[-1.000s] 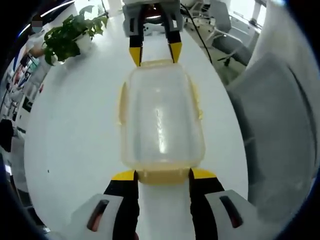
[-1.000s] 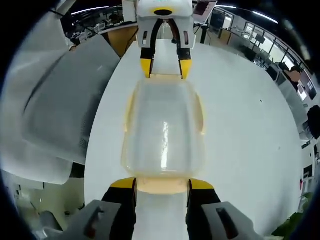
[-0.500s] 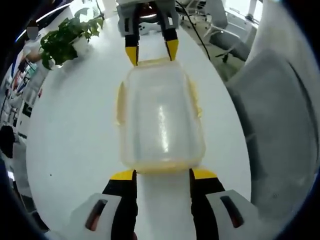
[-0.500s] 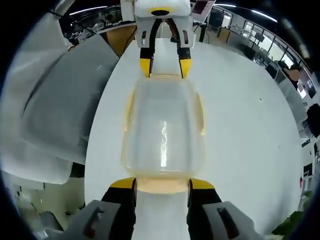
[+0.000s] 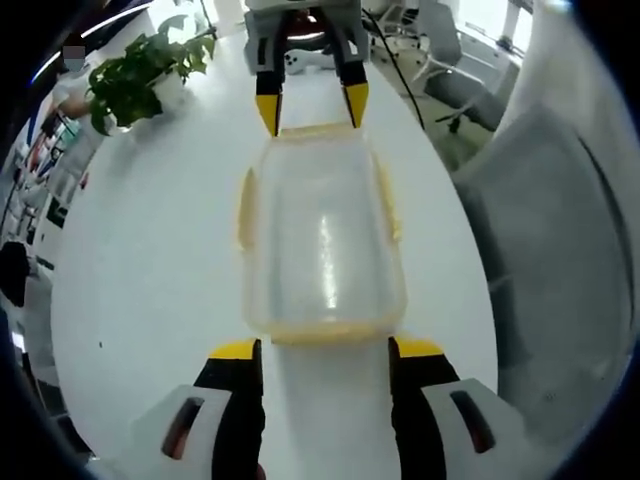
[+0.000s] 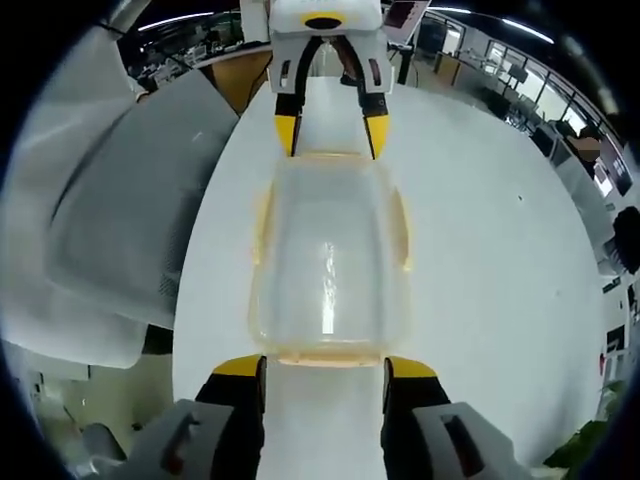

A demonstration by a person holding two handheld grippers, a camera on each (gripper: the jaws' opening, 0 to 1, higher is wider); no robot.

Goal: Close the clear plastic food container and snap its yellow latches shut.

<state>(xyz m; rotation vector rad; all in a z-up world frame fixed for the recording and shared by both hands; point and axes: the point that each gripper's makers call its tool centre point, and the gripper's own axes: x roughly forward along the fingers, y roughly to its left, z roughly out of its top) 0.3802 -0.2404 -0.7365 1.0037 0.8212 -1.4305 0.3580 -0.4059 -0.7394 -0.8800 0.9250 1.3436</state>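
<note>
Plastic box point(image 5: 322, 245) sits on the white table point(image 5: 150, 260), right between the two grippers. It is clear and a bit cloudy, with rounded corners and a smooth lid that shines where the light hits it. Yellow latches point(image 5: 244, 208) run along its long sides, and yellow strips show at both short ends. The lid lies flat on top of the box.

In the left gripper view, the left gripper point(image 5: 325, 350) has black jaws with yellow tips. The jaws are spread apart, one on each side of the near end of the box, and they grip nothing. At the far end, the right gripper point(image 5: 312, 108) points its yellow tips at the box, also spread wide.

In the right gripper view, the box point(image 6: 328, 260) looks the same, with the right gripper point(image 6: 325, 368) loose at the near end and the left gripper point(image 6: 331, 133) at the far end.

A leafy green plant point(image 5: 140, 70) in a white pot stands on the table. A grey chair point(image 5: 545, 250) with a soft cloth back sits beside the table.
</note>
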